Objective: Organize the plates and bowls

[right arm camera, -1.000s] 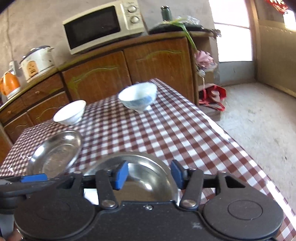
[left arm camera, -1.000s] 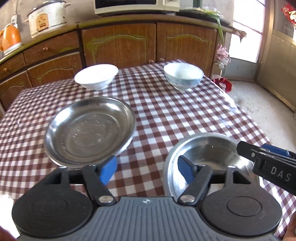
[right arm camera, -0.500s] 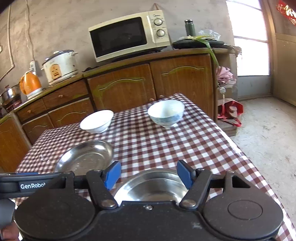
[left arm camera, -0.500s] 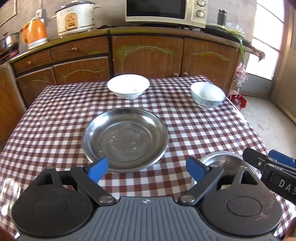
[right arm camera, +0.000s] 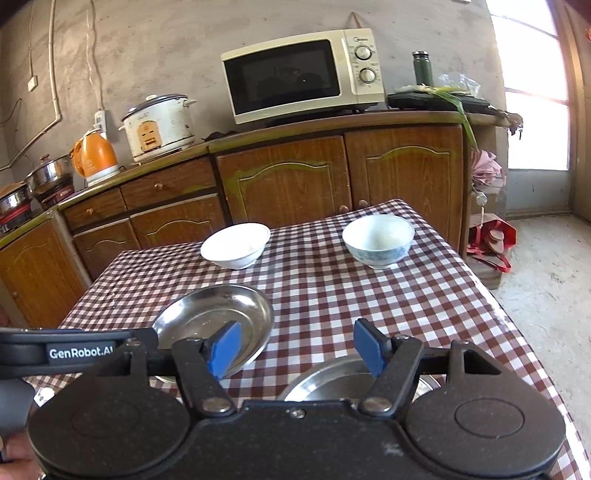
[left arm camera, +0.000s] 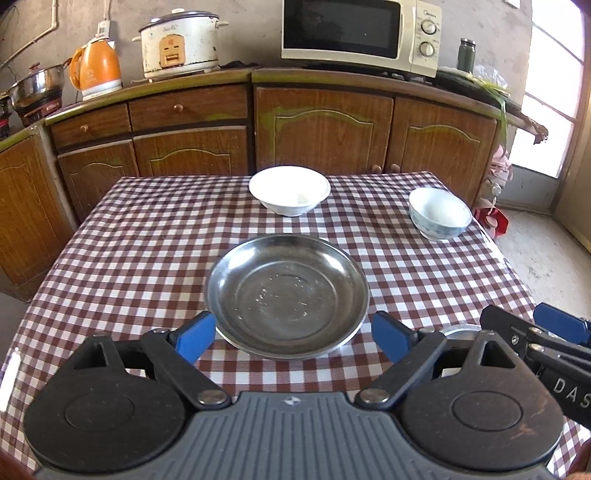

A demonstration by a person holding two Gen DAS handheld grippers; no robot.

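Note:
A large steel plate (left arm camera: 288, 295) lies mid-table, just beyond my open, empty left gripper (left arm camera: 293, 338); it also shows in the right wrist view (right arm camera: 218, 317). A second steel dish (right arm camera: 332, 380) lies under my open, empty right gripper (right arm camera: 297, 349), and only its rim (left arm camera: 460, 329) shows in the left wrist view. A plain white bowl (left arm camera: 289, 190) (right arm camera: 235, 244) stands at the far middle. A blue-patterned white bowl (left arm camera: 439, 212) (right arm camera: 377, 240) stands at the far right.
The table wears a red-and-white checked cloth (left arm camera: 129, 251). Wooden cabinets (left arm camera: 325, 129) stand behind it, carrying a microwave (left arm camera: 360, 33), a rice cooker (left arm camera: 179, 44) and an orange kettle (left arm camera: 98, 72). The table's right edge (right arm camera: 491, 295) drops to a concrete floor.
Both grippers have pulled back and risen, and both have opened wider. The dishes have not moved on the table.

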